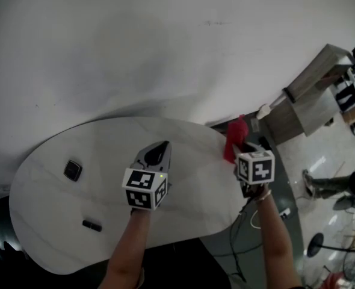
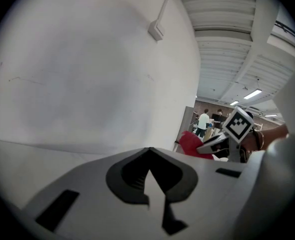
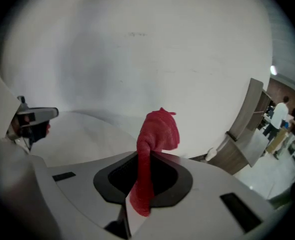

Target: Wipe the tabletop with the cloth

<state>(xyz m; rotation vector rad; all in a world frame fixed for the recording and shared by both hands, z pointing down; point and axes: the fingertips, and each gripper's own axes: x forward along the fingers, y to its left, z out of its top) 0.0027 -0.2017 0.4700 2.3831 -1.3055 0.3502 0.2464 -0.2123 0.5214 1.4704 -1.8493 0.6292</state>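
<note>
A red cloth (image 3: 155,139) stands up bunched between the jaws of my right gripper (image 3: 146,156), which is shut on it. In the head view the red cloth (image 1: 234,138) hangs at the white tabletop's (image 1: 105,167) right edge, just ahead of the right gripper (image 1: 245,150). My left gripper (image 1: 159,152) hovers over the middle of the tabletop, jaws closed together with nothing in them. In the left gripper view the left gripper (image 2: 148,156) points at the wall, with the cloth (image 2: 191,144) and the right gripper's marker cube (image 2: 237,124) off to the right.
A small dark square object (image 1: 73,170) and a flat black bar (image 1: 92,225) lie on the tabletop's left part. A white wall (image 1: 165,41) rises behind the table. A wooden cabinet (image 1: 313,89) stands to the right, with cables (image 1: 243,221) on the floor.
</note>
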